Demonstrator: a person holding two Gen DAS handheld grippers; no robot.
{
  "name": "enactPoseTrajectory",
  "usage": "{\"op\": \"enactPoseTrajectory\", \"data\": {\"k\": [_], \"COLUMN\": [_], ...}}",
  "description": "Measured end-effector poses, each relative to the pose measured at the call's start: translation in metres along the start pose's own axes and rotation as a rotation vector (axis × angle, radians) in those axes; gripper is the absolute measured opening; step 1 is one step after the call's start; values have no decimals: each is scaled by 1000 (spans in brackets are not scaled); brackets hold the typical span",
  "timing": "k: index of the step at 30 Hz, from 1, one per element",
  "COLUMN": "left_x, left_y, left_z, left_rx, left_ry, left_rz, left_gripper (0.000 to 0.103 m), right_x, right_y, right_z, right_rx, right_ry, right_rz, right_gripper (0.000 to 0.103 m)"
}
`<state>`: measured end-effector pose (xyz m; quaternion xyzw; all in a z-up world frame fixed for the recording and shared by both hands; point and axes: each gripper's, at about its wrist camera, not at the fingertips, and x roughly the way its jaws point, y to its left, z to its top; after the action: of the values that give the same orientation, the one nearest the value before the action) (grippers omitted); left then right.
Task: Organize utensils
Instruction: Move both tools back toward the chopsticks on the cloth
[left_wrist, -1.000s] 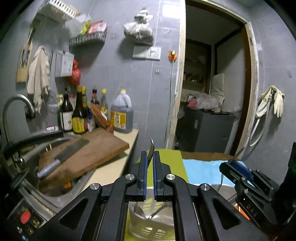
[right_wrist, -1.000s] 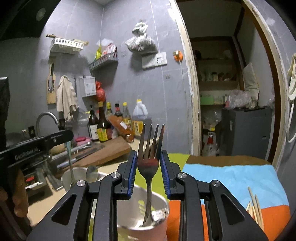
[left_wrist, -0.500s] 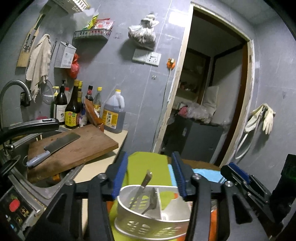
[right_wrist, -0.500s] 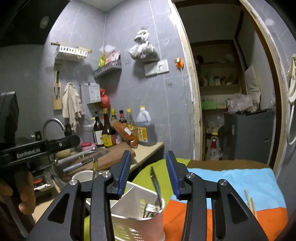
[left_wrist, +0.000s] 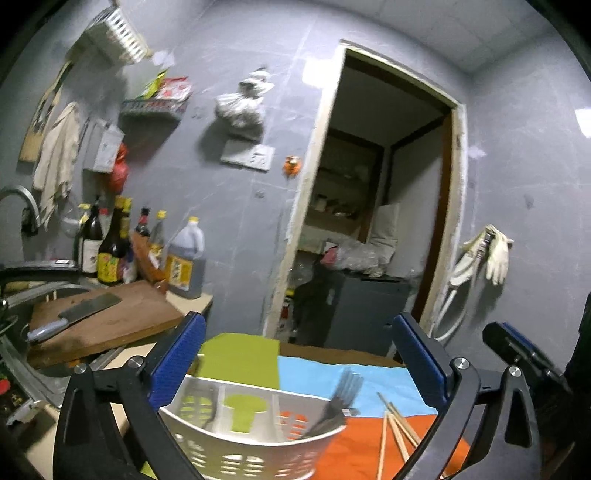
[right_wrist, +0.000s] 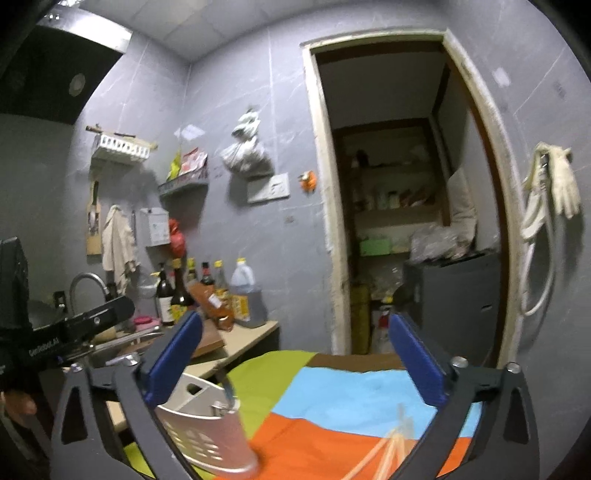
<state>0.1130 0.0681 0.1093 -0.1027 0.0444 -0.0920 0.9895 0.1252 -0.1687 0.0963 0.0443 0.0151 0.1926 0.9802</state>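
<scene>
A white slotted utensil caddy (left_wrist: 243, 446) stands on a green, blue and orange cloth (left_wrist: 314, 373), just below my left gripper (left_wrist: 301, 350), which is wide open and empty. A metal fork (left_wrist: 334, 402) leans in the caddy's right compartment; a dark utensil (left_wrist: 197, 406) stands in its left compartment. Wooden chopsticks (left_wrist: 393, 432) lie on the cloth to the caddy's right. My right gripper (right_wrist: 299, 354) is wide open and empty, above the cloth, with the caddy (right_wrist: 207, 432) at its lower left and the chopsticks (right_wrist: 384, 450) blurred at its lower right.
A wooden cutting board (left_wrist: 107, 321) with a cleaver (left_wrist: 74, 317) lies over the sink at left. Sauce bottles (left_wrist: 110, 251) and an oil jug (left_wrist: 184, 258) stand against the wall. A doorway (left_wrist: 369, 206) opens behind the table. Gloves (left_wrist: 487, 254) hang at right.
Both grippers opened, dropped their utensils into the caddy, then opened wider and rose. The left view shifted right; the fork now leans in the right compartment.
</scene>
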Motion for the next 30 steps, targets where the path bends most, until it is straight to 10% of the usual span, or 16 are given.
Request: {"op": "enactPoseTrajectory", "data": {"k": [12,23,30], "left_x": [25,61,80], "left_y": [-77,-108,-116], "left_z": [-29,-84,-112], "left_rx": [97,162,217], "left_ry": [92,250,341], "left_rz": [-109,-129,-140], "left_gripper": [99,99,97], "right_x": [-41,-30,-9], "right_y": [-53,-99,-118], "right_z": [-6,-49,-77], "right_rx": [-36,-30,11], "right_ry": [15,200,344], "right_rz": [-144,-225,-223], "right_gripper": [103,103,75]}}
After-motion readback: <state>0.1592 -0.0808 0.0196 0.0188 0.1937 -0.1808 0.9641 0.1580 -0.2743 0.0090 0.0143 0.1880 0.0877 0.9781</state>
